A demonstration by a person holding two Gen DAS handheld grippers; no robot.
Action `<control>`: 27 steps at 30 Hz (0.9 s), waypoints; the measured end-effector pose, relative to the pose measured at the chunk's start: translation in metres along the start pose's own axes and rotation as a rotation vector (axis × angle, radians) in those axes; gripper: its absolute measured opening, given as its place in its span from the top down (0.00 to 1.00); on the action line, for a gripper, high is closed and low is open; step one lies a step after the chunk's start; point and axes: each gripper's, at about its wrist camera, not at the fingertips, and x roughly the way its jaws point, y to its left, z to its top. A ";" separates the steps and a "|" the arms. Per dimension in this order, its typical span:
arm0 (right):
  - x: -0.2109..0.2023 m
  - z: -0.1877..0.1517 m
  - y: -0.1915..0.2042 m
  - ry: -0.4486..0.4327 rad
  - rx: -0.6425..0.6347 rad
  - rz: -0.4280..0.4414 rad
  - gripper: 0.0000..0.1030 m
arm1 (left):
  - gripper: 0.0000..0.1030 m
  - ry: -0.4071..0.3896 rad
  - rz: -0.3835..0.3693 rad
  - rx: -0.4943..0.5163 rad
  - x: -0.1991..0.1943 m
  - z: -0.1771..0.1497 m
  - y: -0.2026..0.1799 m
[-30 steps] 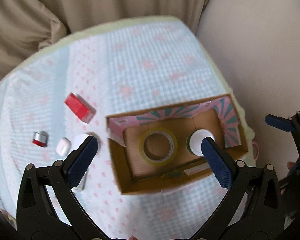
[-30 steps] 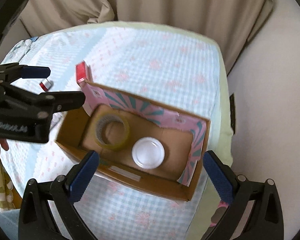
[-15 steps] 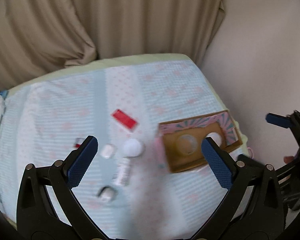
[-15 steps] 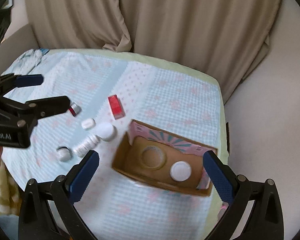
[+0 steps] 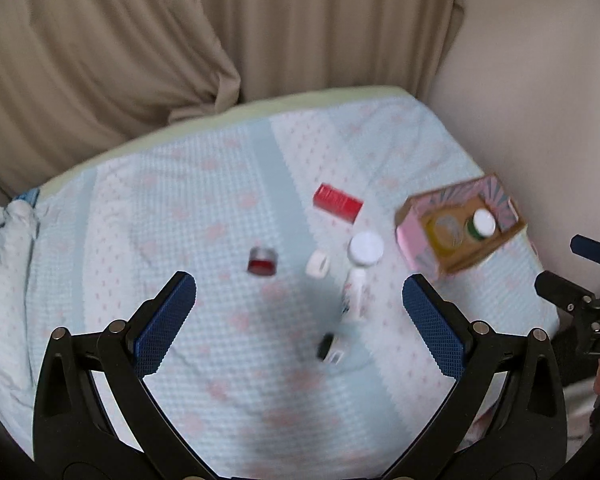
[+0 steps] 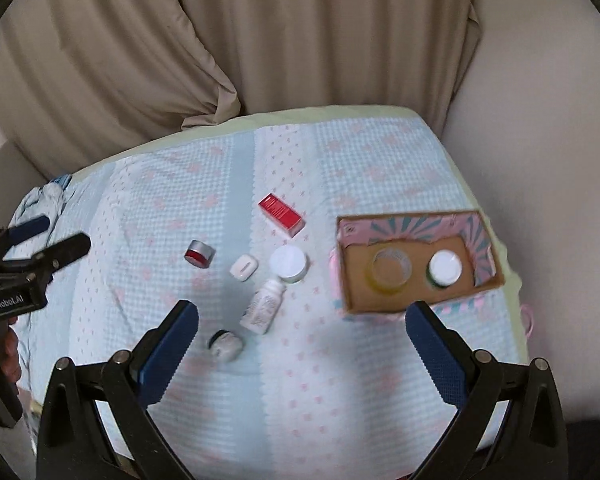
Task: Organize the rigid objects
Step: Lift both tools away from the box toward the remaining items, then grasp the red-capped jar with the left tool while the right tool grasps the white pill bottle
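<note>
Left tongs: spread wide, nothing between the pads, held above the desk. Right tongs: also wide, nothing held.

Loose items on the checked blue cloth, between and just ahead of the right tongs:
- small round jar on its side, nearest the left pad;
- white bottle lying flat, cap toward the white-lidded jar, apparently touching it;
- white pill-shaped case just left of that jar;
- red-and-silver cap further left;
- red box beyond, lying flat.

Cardboard box, pink-and-teal lined, sits apart to the right near the desk edge. Inside: tape roll and a white-lidded container, side by side.

Beige curtain hangs behind the desk. Left-wrist view is motion-blurred.
</note>
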 end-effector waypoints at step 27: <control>0.234 -0.034 0.055 0.360 0.330 -0.001 0.04 | 0.00 0.380 -0.038 0.101 0.273 0.000 0.066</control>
